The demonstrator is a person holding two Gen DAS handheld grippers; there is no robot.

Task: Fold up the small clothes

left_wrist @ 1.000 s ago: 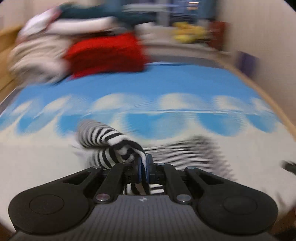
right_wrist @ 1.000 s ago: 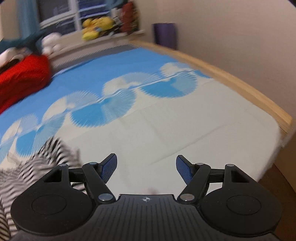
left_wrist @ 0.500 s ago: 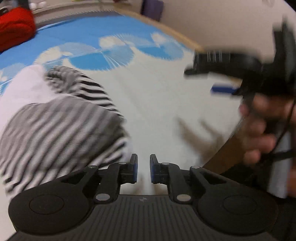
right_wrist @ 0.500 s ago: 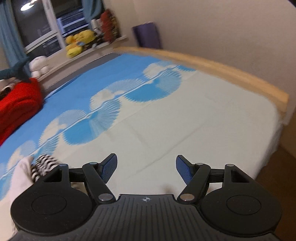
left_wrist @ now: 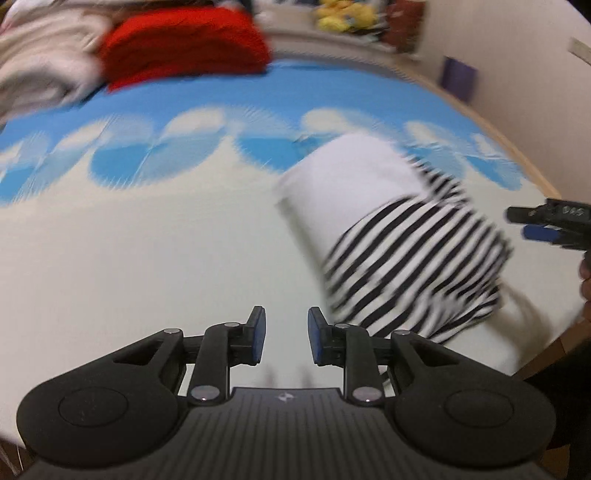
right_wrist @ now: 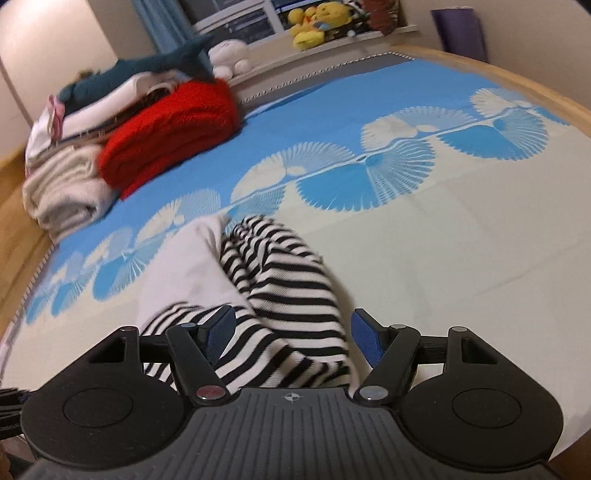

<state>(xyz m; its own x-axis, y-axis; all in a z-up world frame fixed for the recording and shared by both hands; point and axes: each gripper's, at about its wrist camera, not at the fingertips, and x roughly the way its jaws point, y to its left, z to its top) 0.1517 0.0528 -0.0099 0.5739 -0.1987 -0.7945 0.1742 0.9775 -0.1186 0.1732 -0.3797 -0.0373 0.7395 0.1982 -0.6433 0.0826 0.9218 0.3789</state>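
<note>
Striped garment (right_wrist: 280, 291) lies bunched on the bed (right_wrist: 461, 258), white inside showing; soft, light, floppy, so I'd pinch a hem or corner. My left gripper (left_wrist: 283, 334) has just been opening, empty; my right gripper (right_wrist: 291, 332) gapes wide over the stripes, not pinching.

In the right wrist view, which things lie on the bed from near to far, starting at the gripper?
right gripper → striped garment → blue fan pattern on the bedcover → red folded blanket → yellow plush toys on the far ledge.
</note>
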